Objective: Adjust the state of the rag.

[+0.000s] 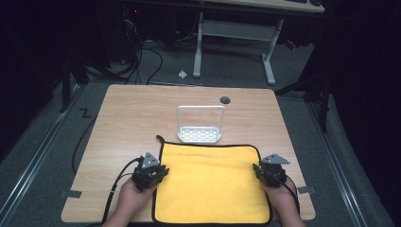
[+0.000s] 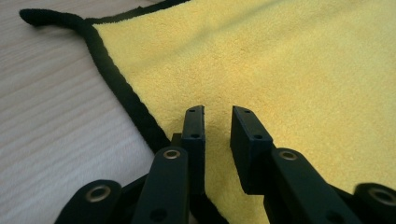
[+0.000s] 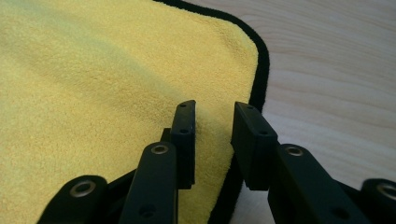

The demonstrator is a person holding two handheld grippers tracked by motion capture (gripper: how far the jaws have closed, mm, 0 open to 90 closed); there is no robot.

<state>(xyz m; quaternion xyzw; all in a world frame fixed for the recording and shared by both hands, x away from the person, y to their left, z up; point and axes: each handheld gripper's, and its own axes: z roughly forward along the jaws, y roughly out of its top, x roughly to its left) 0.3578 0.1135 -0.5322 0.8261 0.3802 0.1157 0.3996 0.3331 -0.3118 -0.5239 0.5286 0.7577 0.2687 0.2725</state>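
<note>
- The left gripper (image 2: 217,116) has its jaws parted by a narrow gap with nothing clamped; they hover over the yellow cloth (image 1: 212,182), just inside its black-trimmed left edge.
- The right gripper (image 3: 215,114) is likewise slightly open and holds nothing, its jaws astride the cloth's right edge near the far corner.
- The cloth lies flat between both grippers, its longer sides running toward the white rack (image 1: 200,124), which stands just beyond its far edge.
- A black loop juts from the cloth's far left corner.
</note>
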